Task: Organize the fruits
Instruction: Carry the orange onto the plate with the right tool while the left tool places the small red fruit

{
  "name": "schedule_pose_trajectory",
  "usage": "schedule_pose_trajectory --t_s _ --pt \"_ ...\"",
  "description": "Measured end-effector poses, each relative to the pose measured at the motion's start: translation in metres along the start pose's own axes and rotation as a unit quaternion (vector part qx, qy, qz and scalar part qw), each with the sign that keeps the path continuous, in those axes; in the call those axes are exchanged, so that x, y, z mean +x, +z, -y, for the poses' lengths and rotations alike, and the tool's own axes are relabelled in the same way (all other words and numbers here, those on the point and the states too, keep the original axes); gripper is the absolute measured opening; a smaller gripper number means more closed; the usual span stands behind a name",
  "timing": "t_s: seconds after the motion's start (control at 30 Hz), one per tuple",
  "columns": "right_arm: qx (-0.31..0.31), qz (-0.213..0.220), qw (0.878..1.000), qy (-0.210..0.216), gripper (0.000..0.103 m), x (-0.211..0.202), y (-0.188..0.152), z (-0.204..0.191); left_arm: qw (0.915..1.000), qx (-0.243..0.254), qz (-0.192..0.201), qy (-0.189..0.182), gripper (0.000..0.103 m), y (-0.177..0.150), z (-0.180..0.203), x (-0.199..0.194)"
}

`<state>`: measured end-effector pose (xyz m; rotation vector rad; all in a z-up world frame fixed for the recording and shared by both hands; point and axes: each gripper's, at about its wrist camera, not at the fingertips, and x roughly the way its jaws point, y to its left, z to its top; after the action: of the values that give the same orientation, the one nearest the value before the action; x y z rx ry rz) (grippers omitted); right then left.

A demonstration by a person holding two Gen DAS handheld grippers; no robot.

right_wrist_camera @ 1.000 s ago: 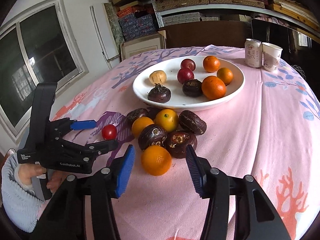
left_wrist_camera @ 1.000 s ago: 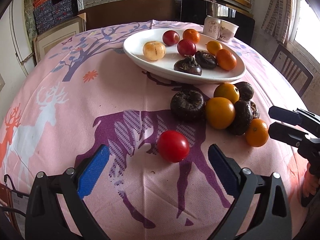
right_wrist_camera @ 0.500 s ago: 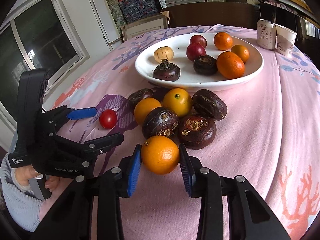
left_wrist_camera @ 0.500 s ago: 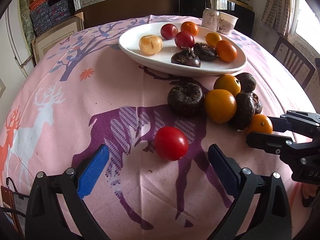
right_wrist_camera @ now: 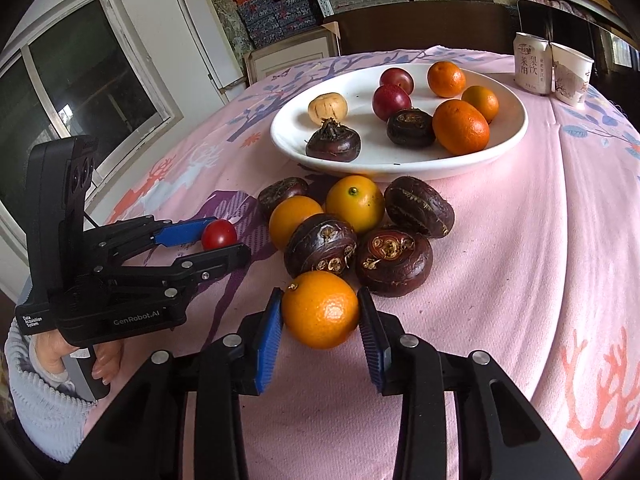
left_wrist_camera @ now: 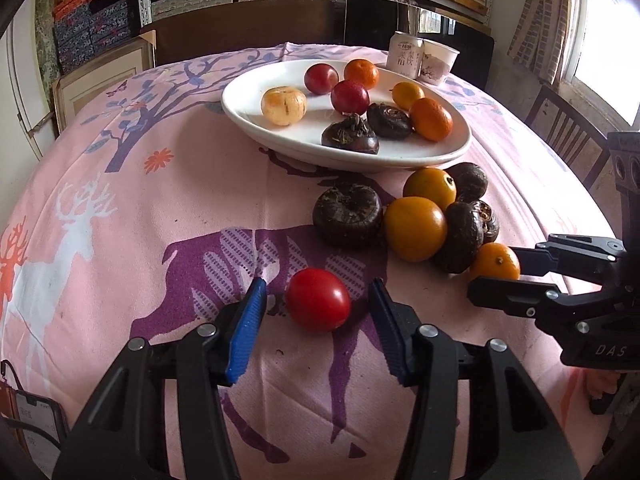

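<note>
A red tomato (left_wrist_camera: 319, 299) lies on the pink cloth between the fingers of my left gripper (left_wrist_camera: 318, 322); the jaws stand a little wider than it, with gaps on both sides. In the right wrist view my right gripper (right_wrist_camera: 320, 328) is shut on a small orange (right_wrist_camera: 320, 309), both blue pads touching it. The same orange (left_wrist_camera: 495, 261) shows in the left wrist view between the right gripper's fingers. A pile of oranges and dark water chestnuts (right_wrist_camera: 352, 228) lies in front of the white plate (right_wrist_camera: 508, 136), which holds several fruits.
A drink can (right_wrist_camera: 530, 62) and a paper cup (right_wrist_camera: 570, 74) stand behind the plate. A chair (left_wrist_camera: 568, 136) is at the table's right side in the left wrist view. Shelves and boxes fill the back wall.
My left gripper has moved forward around the tomato and narrowed. My right gripper has moved forward and closed on the small orange.
</note>
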<state>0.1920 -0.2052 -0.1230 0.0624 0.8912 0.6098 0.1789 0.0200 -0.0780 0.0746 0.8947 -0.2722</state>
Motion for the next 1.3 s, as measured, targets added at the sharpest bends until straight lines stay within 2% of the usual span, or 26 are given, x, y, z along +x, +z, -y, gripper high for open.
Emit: schedule_pose_trajectory --t_s 0.1,0.13,0.17,0.2,0.37,0.53,0.7,0.8,0.93,1.07,1.13,1.17,1.2,1.23,1.3 --pt "0.000 0.000 1.000 0.000 0.038 0.000 0.000 0.000 1.0000 0.003 -0.001 -0.004 0.050 0.002 0.003 0.002" --pt "0.000 0.000 1.000 0.000 0.038 0.000 0.000 0.000 1.0000 0.008 0.000 -0.005 0.044 0.002 0.005 0.002" --pt "0.000 0.000 1.000 0.000 0.038 0.000 0.000 0.000 0.9999 0.011 0.000 -0.006 0.033 0.002 0.006 0.002" --pt "0.000 0.000 1.000 0.000 0.038 0.000 0.000 0.000 0.9999 0.013 0.001 -0.008 0.028 0.002 0.007 0.001" --pt "0.010 0.008 1.000 0.004 0.037 -0.004 -0.001 0.004 0.9998 0.015 0.010 -0.012 0.028 0.001 0.010 -0.004" --pt "0.026 0.064 0.997 0.020 0.037 -0.034 -0.003 0.011 0.9988 0.021 0.044 -0.006 0.028 0.007 0.013 -0.022" --pt "0.036 0.124 0.992 0.005 0.037 -0.069 0.030 0.024 0.9958 0.027 0.085 0.021 0.028 0.055 0.011 -0.036" --pt "0.036 0.148 0.988 -0.012 0.037 -0.078 0.063 0.030 0.9951 0.004 0.098 0.010 0.028 0.092 0.006 -0.028" --pt "0.044 0.157 0.986 -0.033 0.037 -0.059 0.096 0.041 0.9954 -0.018 0.094 0.003 0.028 0.126 0.007 0.003" --pt "0.071 0.154 0.984 -0.044 0.037 -0.029 0.117 0.063 0.9967 -0.013 0.080 0.002 0.028 0.140 0.013 0.034" --pt "0.082 0.151 0.984 -0.043 0.037 -0.011 0.123 0.073 0.9969 -0.008 0.078 0.007 0.033 0.139 0.016 0.046" --pt "0.087 0.148 0.984 -0.044 0.038 -0.005 0.123 0.076 0.9970 -0.002 0.077 0.010 0.048 0.137 0.017 0.051" --pt "0.090 0.143 0.985 -0.045 0.047 0.002 0.123 0.078 0.9971 0.003 0.076 0.008 0.061 0.135 0.018 0.054" --pt "0.090 0.142 0.985 -0.042 0.064 0.004 0.122 0.081 0.9969 0.006 0.078 0.006 0.066 0.133 0.018 0.054" --pt "0.100 0.165 0.980 -0.048 0.068 -0.003 0.120 0.086 0.9962 0.007 0.085 0.017 0.073 0.131 0.017 0.049"
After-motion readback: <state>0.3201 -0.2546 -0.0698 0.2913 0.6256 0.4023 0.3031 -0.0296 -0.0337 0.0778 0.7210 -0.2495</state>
